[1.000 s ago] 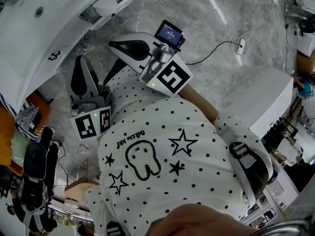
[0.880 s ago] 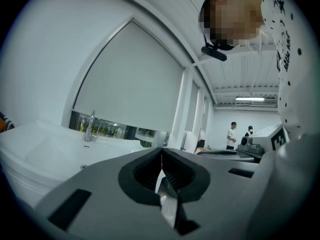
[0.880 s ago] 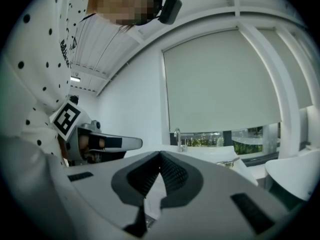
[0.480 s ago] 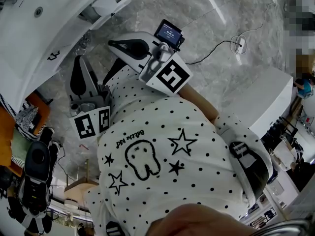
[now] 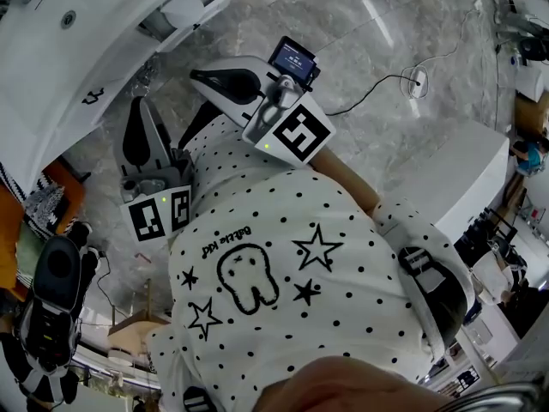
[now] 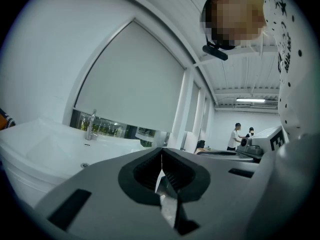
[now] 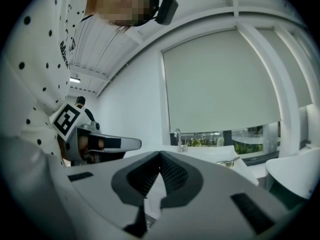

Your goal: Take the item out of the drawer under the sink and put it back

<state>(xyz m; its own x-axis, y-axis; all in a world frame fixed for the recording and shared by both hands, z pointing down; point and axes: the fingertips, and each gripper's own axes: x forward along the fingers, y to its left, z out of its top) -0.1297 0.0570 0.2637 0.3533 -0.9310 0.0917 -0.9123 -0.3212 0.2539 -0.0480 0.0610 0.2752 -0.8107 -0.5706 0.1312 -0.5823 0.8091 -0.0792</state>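
A: How are the fingers?
B: The left gripper [image 6: 161, 154] and the right gripper [image 7: 160, 158] each have their fingers pressed together, with nothing between them.
A: And the item?
B: I can't tell. Only the sink [image 5: 81, 58] shows, ahead of both fingertips.

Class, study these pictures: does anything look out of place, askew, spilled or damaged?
Nothing stands out. The sink looks intact, no spill shows on the marble floor, and the left claw and right claw are both shut and empty. Only a loose cable lies across the floor.
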